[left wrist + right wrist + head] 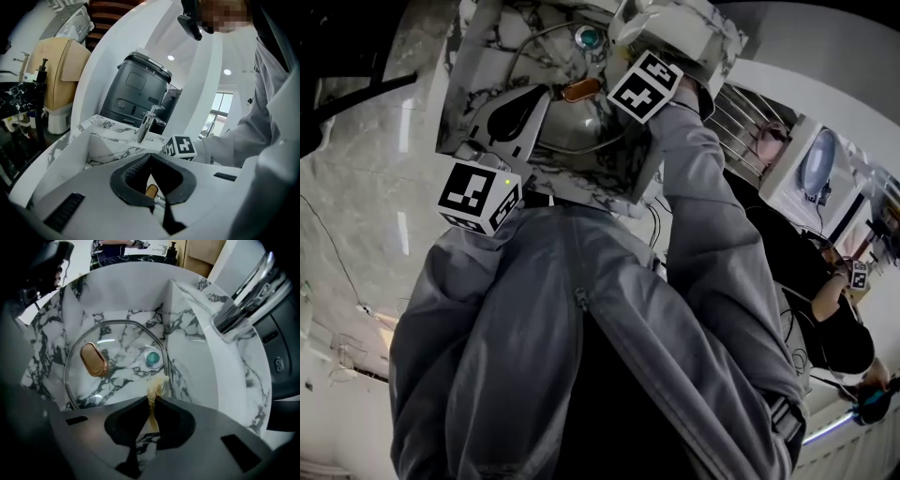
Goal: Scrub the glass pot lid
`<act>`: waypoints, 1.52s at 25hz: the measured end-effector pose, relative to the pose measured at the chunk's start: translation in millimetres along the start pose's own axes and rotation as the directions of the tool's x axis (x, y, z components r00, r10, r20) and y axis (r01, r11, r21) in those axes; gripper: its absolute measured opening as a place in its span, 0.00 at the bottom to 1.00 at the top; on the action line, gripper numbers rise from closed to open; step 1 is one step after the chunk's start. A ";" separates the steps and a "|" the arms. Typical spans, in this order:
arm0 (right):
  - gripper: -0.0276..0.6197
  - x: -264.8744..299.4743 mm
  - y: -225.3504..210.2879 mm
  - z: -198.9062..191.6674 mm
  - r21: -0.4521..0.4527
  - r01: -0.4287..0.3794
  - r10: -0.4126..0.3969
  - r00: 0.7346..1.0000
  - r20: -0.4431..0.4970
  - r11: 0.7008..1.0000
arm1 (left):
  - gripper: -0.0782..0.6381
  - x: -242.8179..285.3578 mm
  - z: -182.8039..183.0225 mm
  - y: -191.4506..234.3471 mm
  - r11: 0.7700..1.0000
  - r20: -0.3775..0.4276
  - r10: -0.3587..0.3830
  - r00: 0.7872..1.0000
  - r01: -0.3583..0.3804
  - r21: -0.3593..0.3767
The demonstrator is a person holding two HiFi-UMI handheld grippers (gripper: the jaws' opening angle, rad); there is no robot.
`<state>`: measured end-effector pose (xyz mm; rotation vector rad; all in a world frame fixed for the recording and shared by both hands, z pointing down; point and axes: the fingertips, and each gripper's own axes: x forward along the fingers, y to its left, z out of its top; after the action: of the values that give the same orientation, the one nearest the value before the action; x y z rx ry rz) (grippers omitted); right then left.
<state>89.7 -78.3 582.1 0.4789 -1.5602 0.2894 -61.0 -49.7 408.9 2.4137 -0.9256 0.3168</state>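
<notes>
The glass pot lid (pixel 119 341) lies in the marble-patterned sink (pixel 197 371), its copper knob (pixel 93 359) facing up near the teal drain (pixel 152 358). My right gripper (pixel 151 399) hovers just above the lid's near rim, shut on a thin yellowish scrubber (pixel 157 384) that sticks out past its tips. My left gripper (pixel 150 155) is shut at the lid's edge; the copper knob (pixel 151 191) and a bit of metal rim show through the gap behind its tips. In the head view both marker cubes (pixel 478 195) (pixel 645 86) hang over the sink and the lid's knob (pixel 581 90).
A chrome faucet (pixel 243 301) (pixel 146 123) overhangs the sink's right side. A grey appliance (pixel 136 91) stands behind the sink and a cardboard box (pixel 61 70) to its left. Another person (pixel 806 281) stands to my right, by a wire rack (pixel 741 122).
</notes>
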 end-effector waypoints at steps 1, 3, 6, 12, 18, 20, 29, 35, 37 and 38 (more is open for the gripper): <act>0.12 6.1 -5.2 -0.4 0.002 0.018 -0.018 1.000 -0.011 1.000 | 0.13 2.2 1.0 1.7 1.000 0.001 0.001 1.000 -0.001 -0.002; 0.12 15.0 -13.8 0.9 0.009 0.045 -0.045 0.999 -0.015 0.999 | 0.13 5.6 3.4 4.3 1.000 0.002 0.001 1.000 -0.001 0.000; 0.12 27.0 -16.4 4.7 0.001 0.041 -0.041 0.999 -0.016 0.999 | 0.13 7.4 4.2 8.1 1.000 -0.002 0.004 1.000 -0.004 -0.001; 0.12 37.1 3.1 0.3 -0.109 -0.006 -0.001 0.998 -0.067 0.994 | 0.13 7.7 1.9 9.0 1.000 -0.005 -0.001 1.000 0.001 -0.005; 0.12 21.2 49.2 -11.3 -0.208 -0.100 0.077 0.990 -0.120 0.973 | 0.13 8.7 1.9 -2.4 1.000 0.006 -0.021 1.000 0.021 -0.001; 0.12 16.3 68.3 -15.8 -0.260 -0.123 0.085 0.985 -0.152 0.958 | 0.13 7.4 1.8 -7.1 1.000 0.008 -0.030 1.000 0.030 0.006; 0.12 0.3 159.2 -30.0 -0.331 -0.308 0.240 0.943 -0.231 0.892 | 0.13 -13.0 -4.0 -27.9 0.999 0.022 -0.039 0.999 0.038 0.019; 0.12 -16.8 217.2 -36.0 -0.265 -0.486 0.428 0.869 -0.247 0.833 | 0.13 -29.1 -6.4 -41.5 0.999 0.036 -0.040 0.999 0.039 0.028; 0.12 -27.2 226.5 -34.9 -0.225 -0.511 0.468 0.857 -0.218 0.830 | 0.13 -34.8 -5.5 -45.1 0.999 0.045 -0.040 0.998 0.038 0.033; 0.12 -33.4 229.3 -34.7 -0.209 -0.516 0.480 0.854 -0.200 0.831 | 0.13 -37.6 -5.0 -47.3 0.999 0.047 -0.040 0.998 0.039 0.036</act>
<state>12.6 142.8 575.8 -0.1645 -1.5379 0.5033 -57.0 3.3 379.6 2.4781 -0.8989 0.2633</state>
